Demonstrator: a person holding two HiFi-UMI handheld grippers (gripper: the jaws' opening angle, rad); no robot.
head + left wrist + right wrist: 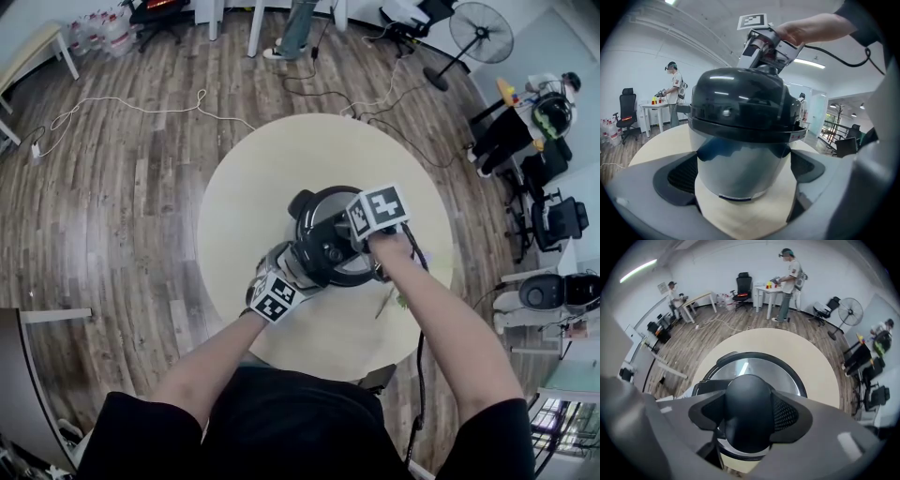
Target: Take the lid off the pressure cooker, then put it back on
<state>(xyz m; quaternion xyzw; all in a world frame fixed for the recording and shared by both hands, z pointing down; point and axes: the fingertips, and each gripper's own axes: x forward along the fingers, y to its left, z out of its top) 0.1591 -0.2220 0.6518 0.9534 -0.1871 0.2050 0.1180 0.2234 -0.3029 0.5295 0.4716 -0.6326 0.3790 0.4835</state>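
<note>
Pressure cooker (328, 239) stands at the middle of the round table (234, 178). My left gripper (302, 264) clamps its smooth steel body, which I judge heavy and slippery. My right gripper (349, 246) is closed on the lid (761, 367) by its black knob (749, 408), a rigid, sure hold for twisting.

Silver steel pressure cooker body (740, 164), black domed lid (738, 98), black knob (747, 399). Round table (244, 187) cream. Plank floor (122, 187) brown wood-grain. Left gripper (743, 171), right gripper (747, 414): grey, black pads, black-white marker cubes.
</note>
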